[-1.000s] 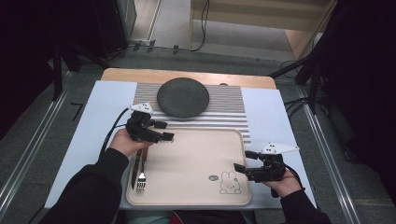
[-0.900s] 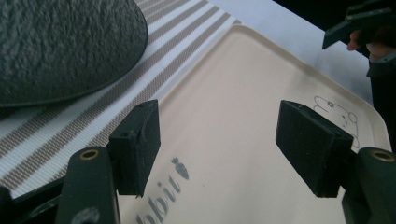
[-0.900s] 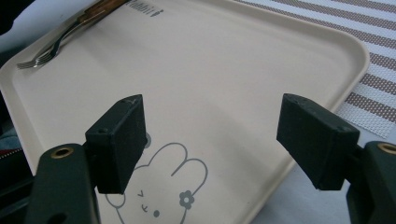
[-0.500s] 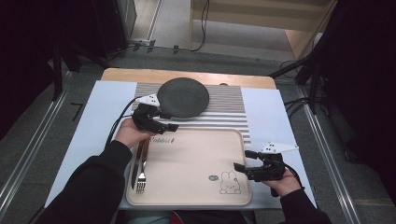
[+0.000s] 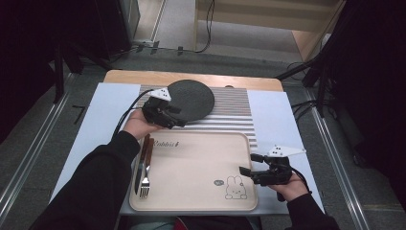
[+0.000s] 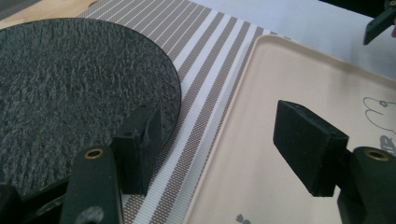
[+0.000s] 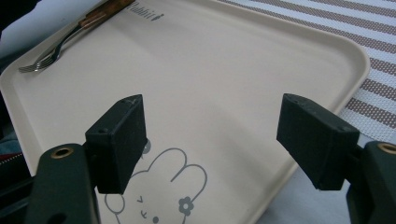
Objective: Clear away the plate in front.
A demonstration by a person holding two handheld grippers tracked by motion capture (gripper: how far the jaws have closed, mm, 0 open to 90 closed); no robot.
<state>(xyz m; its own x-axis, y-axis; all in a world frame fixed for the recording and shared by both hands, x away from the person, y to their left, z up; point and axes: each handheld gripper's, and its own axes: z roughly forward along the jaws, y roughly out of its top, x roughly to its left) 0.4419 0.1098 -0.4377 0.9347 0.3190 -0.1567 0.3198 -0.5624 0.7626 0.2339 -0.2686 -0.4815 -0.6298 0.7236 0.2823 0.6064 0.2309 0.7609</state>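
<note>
From the high view, the left gripper (image 5: pixel 178 118) sits at the near-left edge of the round dark plate (image 5: pixel 191 98), which rests on the striped placemat (image 5: pixel 234 110) just behind the beige tray (image 5: pixel 196 177). The plate lies ahead of that gripper and a little to its right — the left hand is plainly the nearer one. The right gripper (image 5: pixel 245 170) hangs over the tray's right edge by the printed rabbit (image 5: pixel 234 188), well apart from the plate. A fork (image 5: pixel 145 182) and a wooden-handled knife (image 5: pixel 140 165) lie along the tray's left side, handles pointing away from the person.

In the left gripper view, the left gripper (image 6: pixel 224 135) stands with its jaws wide and nothing between them. One jaw rides over the plate's (image 6: pixel 70 84) near rim; the other hovers above the tray (image 6: pixel 261 93). The rim curves just inside the gap, so I'd judge the grab turns on sliding toward the plate until the edge falls between the pads. Whether the pad touches the rim, I cannot tell.

In the right gripper view, the right gripper (image 7: pixel 212 135) is also spread and empty — below it the tray (image 7: pixel 210 60) and the rabbit (image 7: pixel 163 186), with the fork (image 7: pixel 51 53) at the far corner.
</note>
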